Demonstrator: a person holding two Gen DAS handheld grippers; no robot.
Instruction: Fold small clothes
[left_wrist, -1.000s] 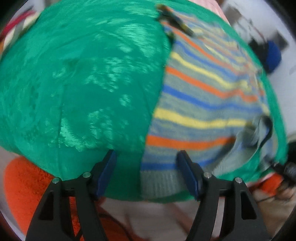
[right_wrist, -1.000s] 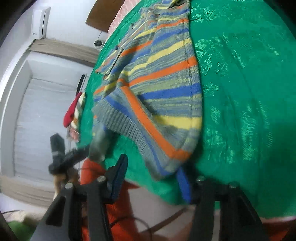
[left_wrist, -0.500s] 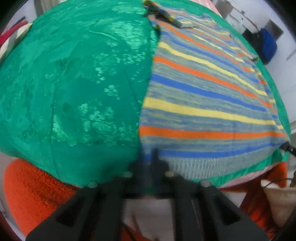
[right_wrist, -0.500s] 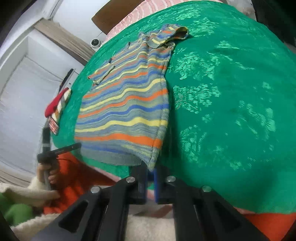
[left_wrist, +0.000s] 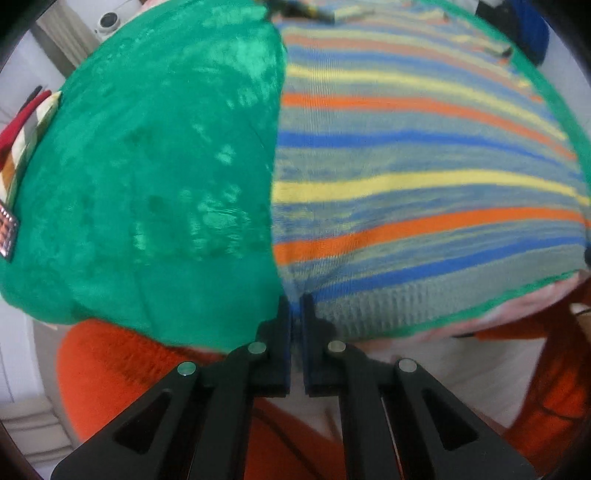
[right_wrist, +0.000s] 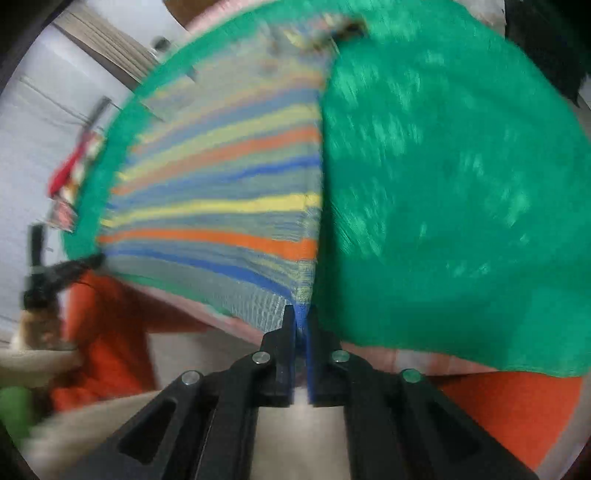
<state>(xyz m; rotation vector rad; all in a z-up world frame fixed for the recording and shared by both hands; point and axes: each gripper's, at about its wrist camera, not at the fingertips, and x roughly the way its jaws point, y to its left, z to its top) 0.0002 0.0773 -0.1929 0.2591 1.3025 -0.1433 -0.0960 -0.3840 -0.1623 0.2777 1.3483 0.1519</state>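
Change: both claws, open and apart from the hem a second ago, are now pinched shut on it, and the sweater that was rumpled near the right claw now lies stretched flat.
Left claw (left_wrist: 293, 306): closed tight on the near left corner of the sweater (left_wrist: 424, 177), at the ribbed hem (left_wrist: 388, 306) just ahead of its tips; the fingers (left_wrist: 280, 332) leave only a thin slit with knit in it.
Right claw (right_wrist: 301, 317): narrow too, gripping the near right corner of the same hem (right_wrist: 266, 299); a blue strip of knit shows between its fingers (right_wrist: 286, 332).
Why held so: one grip at each bottom corner likely keeps the hem taut and level, so the lower edge can be carried up toward the collar in one even fold.
Sweater: spread ahead of both claws, stripes running crosswise, lying on the green cloth (left_wrist: 147, 166); its hem sits at the near edge of the bed.
Further off: the collar (left_wrist: 314, 11) lies at the far end, blurred.
Off to the side: a striped and red item (left_wrist: 26, 122) rests far left of the left claw, too blurred to name.
Risk: judging by the loose knit, uneven lifting could skew the fold.
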